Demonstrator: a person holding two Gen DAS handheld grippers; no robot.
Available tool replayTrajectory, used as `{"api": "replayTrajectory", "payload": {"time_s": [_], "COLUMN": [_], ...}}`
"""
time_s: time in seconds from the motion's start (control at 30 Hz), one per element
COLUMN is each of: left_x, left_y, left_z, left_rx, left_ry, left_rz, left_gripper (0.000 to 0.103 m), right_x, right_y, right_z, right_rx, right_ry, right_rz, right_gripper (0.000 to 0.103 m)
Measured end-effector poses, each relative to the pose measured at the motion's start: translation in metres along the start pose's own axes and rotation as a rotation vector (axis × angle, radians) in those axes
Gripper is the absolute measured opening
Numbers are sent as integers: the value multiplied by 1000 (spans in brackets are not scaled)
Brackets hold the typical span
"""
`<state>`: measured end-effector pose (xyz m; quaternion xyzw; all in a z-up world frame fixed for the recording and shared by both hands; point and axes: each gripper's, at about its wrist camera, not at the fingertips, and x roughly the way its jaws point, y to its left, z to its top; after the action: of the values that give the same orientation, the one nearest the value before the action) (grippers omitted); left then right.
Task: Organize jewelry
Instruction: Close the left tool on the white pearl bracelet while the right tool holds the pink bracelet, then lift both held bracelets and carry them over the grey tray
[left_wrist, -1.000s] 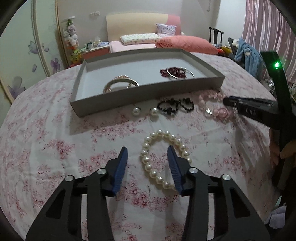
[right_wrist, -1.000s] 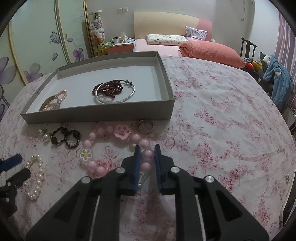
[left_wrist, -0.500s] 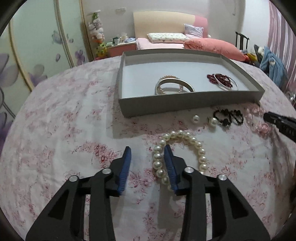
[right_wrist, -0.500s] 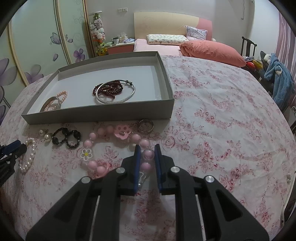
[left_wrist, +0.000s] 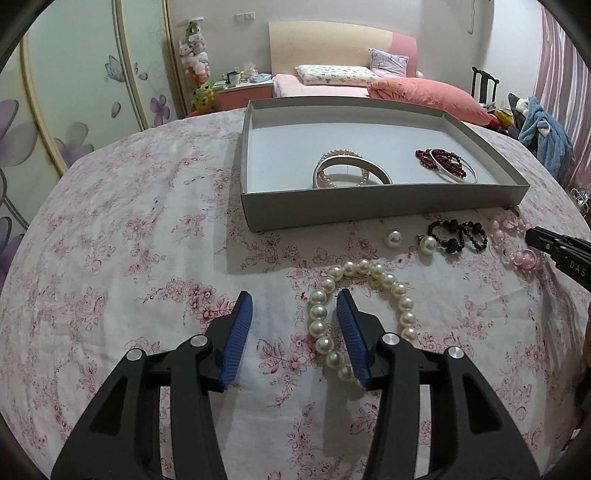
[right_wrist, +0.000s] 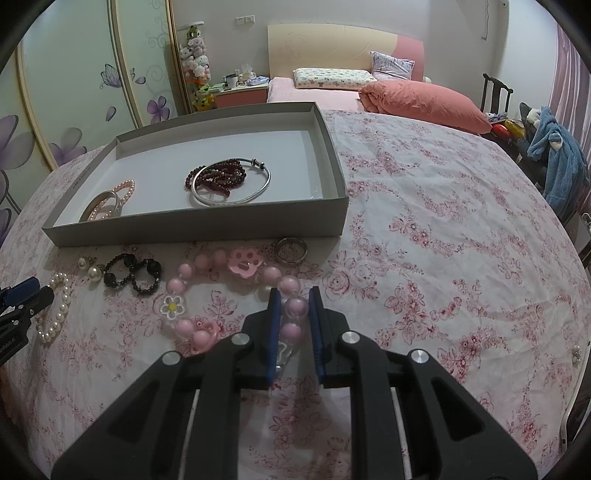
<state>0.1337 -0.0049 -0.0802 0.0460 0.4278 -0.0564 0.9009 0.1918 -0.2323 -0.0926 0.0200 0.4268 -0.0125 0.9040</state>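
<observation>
Bedroom setting; floral-clothed tabletop (left_wrist: 110, 258) noted. Grey tray (left_wrist: 369, 206) already loaded with bangles. Left tool (left_wrist: 293, 314) spread, jaws just widened, straddling one side of the pearl bracelet (left_wrist: 321, 314), unpressed. Right tool (right_wrist: 293, 308) pinched on the pink bead bracelet (right_wrist: 295, 306). Risk judged: round pearls could be squeezed sideways and slipped free on closing.

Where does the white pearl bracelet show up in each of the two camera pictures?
Left wrist view: the pearl bracelet lies low and right of centre on the flowered cloth, its left side between the left gripper fingers.
Right wrist view: the pearl bracelet lies at the far left edge, beside the left gripper.
Shared landmark: the grey tray, farther back in both views.
</observation>
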Motion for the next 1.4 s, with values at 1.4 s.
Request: {"api": "replayTrajectory", "payload": {"time_s": [1.4], "left_x": [-49], "left_y": [2], "left_z": [12], "left_rx": [-138], "left_ry": [-177], "left_rz": [-182], "left_gripper": [10], "right_x": [-77], "right_y": [19], "right_z": [-4], "right_rx": [115], "right_ry": [-271], "right_rz": [298], "right_gripper": [14]}}
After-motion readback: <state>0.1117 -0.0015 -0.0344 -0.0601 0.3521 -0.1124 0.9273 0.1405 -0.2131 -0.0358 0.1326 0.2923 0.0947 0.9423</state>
